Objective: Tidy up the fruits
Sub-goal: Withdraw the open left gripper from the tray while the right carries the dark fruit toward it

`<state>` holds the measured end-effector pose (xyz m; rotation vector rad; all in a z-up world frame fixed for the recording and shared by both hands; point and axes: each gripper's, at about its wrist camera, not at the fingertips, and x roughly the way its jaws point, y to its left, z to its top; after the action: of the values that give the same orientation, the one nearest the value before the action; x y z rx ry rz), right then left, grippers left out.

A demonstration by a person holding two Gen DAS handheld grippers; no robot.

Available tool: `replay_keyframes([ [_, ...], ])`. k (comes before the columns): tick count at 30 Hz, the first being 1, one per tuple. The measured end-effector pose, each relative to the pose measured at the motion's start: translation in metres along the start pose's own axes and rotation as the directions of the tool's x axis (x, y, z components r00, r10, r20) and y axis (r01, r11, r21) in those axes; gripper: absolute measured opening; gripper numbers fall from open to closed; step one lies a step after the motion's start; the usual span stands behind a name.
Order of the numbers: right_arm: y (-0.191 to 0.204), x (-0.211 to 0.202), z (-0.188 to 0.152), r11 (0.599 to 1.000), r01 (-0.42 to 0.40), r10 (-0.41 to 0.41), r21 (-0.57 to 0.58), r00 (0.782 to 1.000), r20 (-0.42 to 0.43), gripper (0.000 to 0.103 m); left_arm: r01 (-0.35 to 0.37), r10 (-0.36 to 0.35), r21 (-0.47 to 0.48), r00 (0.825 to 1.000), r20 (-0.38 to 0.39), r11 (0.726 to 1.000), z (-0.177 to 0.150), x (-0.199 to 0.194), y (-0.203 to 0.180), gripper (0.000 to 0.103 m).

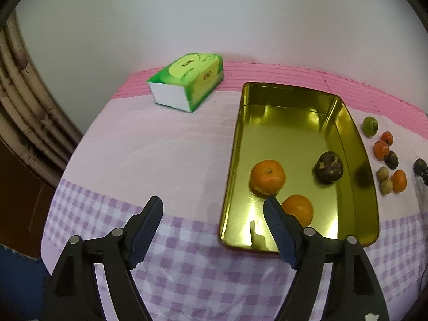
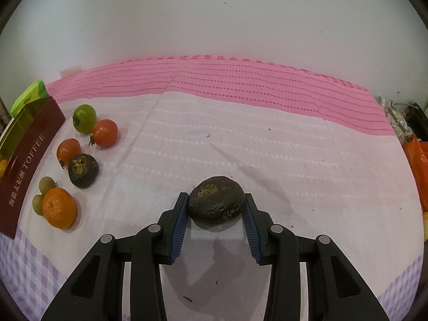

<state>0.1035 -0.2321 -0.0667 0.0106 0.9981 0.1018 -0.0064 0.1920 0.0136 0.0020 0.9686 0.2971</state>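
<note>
Gaping wide over the checked tablecloth (image 1: 187,281), the left gripper (image 1: 214,203) holds nothing between its blue pads. Ahead of it to the left lies a green tissue pack (image 1: 187,80); ahead of its right finger sits a gold tin tray (image 1: 355,160), holding a mandarin (image 1: 267,178), a second mandarin (image 1: 301,208) partly hidden by that finger, and a dark wrinkled fruit (image 1: 329,167). Beyond the tray's right wall, loose fruit lies on the cloth. In the right wrist view that cluster sits well to the left of the tool, beside the tray's maroon outer wall lettered TOFFEE: a green tomato (image 2: 84,117), two red tomatoes (image 2: 105,133), a dark fruit (image 2: 83,170), two small pale round fruits (image 2: 46,183) and an orange mandarin (image 2: 58,207). The right gripper (image 2: 216,208) is clamped on another dark wrinkled fruit (image 2: 216,204), both pads pressing its sides, low over the cloth.
</note>
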Motion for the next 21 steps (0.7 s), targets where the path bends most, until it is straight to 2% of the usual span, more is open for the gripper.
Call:
replay_keyframes([
  [5, 0.006, -0.021, 0.005, 1.000, -0.018, 0.018, 0.010, 1.000, 0.022, 0.041, -0.010, 0.010, -0.016, 1.000, 0.014, 1.000, -0.007, -0.003, 0.009, 0.075],
  [9, 0.029, -0.042, 0.013, 0.999, -0.043, 0.045, -0.032, 0.998, 0.050, 0.041, -0.007, 0.007, -0.033, 1.000, 0.015, 0.999, -0.012, -0.002, 0.016, 0.075],
  [15, 0.090, -0.072, 0.024, 0.981, -0.140, 0.151, -0.137, 0.986, 0.076, 0.041, 0.000, 0.002, -0.064, 1.000, 0.023, 0.998, -0.011, -0.005, 0.024, 0.075],
  [21, 0.173, -0.089, 0.028, 0.926, -0.261, 0.284, -0.274, 0.958, 0.047, 0.041, -0.002, 0.005, -0.096, 1.000, 0.030, 0.995, -0.008, -0.008, 0.033, 0.075],
])
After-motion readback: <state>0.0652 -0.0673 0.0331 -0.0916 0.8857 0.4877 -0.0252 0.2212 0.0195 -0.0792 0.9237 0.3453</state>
